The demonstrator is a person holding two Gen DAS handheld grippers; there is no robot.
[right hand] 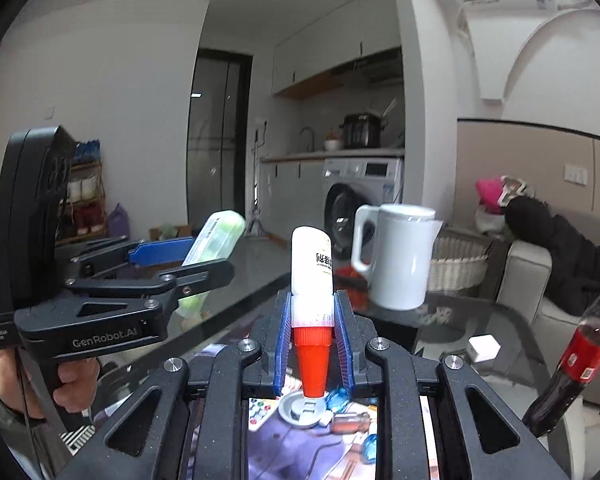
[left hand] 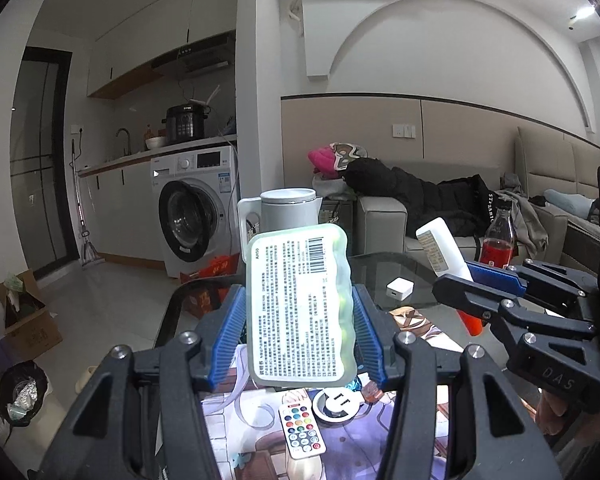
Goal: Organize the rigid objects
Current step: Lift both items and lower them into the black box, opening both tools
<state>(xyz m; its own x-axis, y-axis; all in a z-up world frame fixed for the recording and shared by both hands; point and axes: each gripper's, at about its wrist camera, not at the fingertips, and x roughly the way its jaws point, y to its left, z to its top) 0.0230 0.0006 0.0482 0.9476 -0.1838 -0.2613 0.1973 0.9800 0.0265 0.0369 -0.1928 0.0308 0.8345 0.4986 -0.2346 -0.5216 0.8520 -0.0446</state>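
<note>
My left gripper [left hand: 300,295] is shut on a pale green translucent case [left hand: 300,304] with a printed barcode label, held upright above the glass table [left hand: 384,270]. Its blue pads [left hand: 236,320] press on both long sides. To the right, my right gripper [left hand: 460,280] holds a white bottle [left hand: 436,248] with a red cap. In the right wrist view the right gripper [right hand: 313,300] is shut on that bottle [right hand: 312,256], red cap toward the camera. At the left there, a hand holds the left gripper [right hand: 210,260] with the green case [right hand: 220,236].
A white jug [left hand: 288,212] [right hand: 400,256] stands at the table's far side. A red drink bottle [left hand: 499,236], a cola bottle [right hand: 576,360] and a white charger cube [left hand: 399,289] stand to the right. Below lie a remote [left hand: 302,430] and a round plug [left hand: 336,402]. A sofa [left hand: 384,216] is behind.
</note>
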